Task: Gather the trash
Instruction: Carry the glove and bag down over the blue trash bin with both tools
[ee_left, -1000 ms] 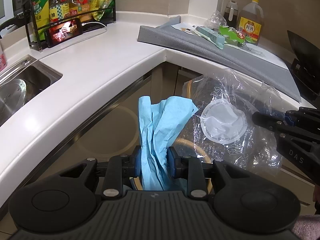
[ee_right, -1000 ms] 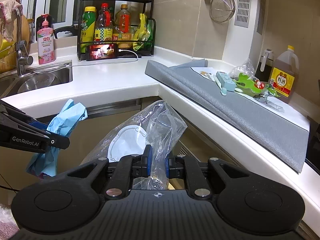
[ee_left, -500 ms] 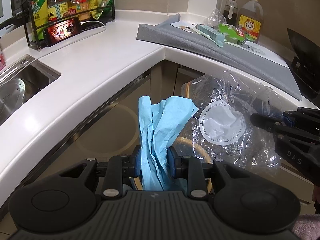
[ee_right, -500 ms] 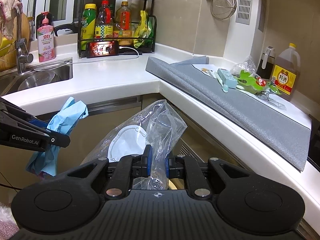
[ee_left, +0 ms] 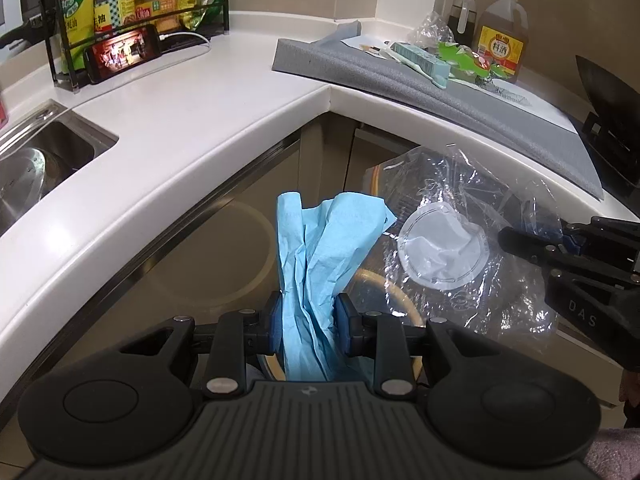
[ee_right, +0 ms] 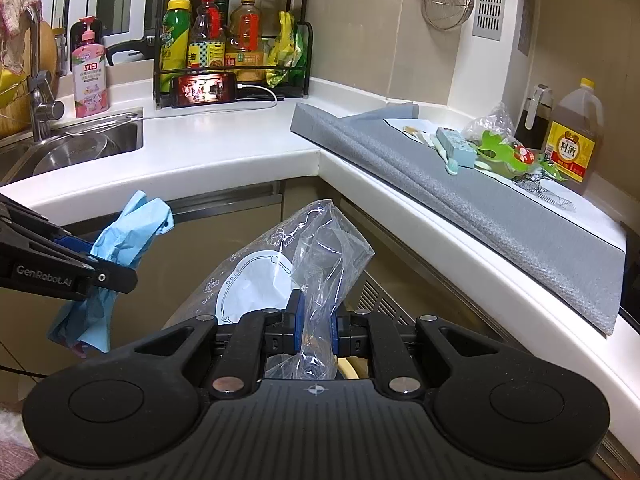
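A: Little has moved since the frame a second back. Both views shift slightly toward the counter corner; both loads sit in the tongs exactly as before.

B: Left gripper (ee_left: 308, 322) state?

A: Pads pressed against a crumpled blue paper towel (ee_left: 320, 264). It stands up between the fingers and fans out above them. In the right wrist view the same towel (ee_right: 116, 256) also hangs below that gripper (ee_right: 96, 268).

B: Right gripper (ee_right: 314, 330)?

A: Clamped on a clear plastic bag (ee_right: 320, 264) with a white round label. In the left wrist view the bag (ee_left: 460, 248) billows between the two tools, its edge touching the towel or just beside it; I cannot tell which. The right gripper (ee_left: 520, 240) enters there from the right edge.

B: Location of both items?

A: Held in the air in front of the lower cabinets, below the edge of the white countertop (ee_right: 224, 160), near its inner corner. A tan ring-shaped rim (ee_left: 384, 292) shows beneath the towel and bag; what it belongs to is unclear.

B: Counter contents?

A: Grey mat (ee_right: 480, 200) on the right run, carrying a green wrapper (ee_right: 496, 152) and a pale blue box (ee_right: 456, 146). Sink (ee_right: 80, 148) at left, bottle rack (ee_right: 232, 40) at the back with a lit phone (ee_right: 206, 89) leaning on it.
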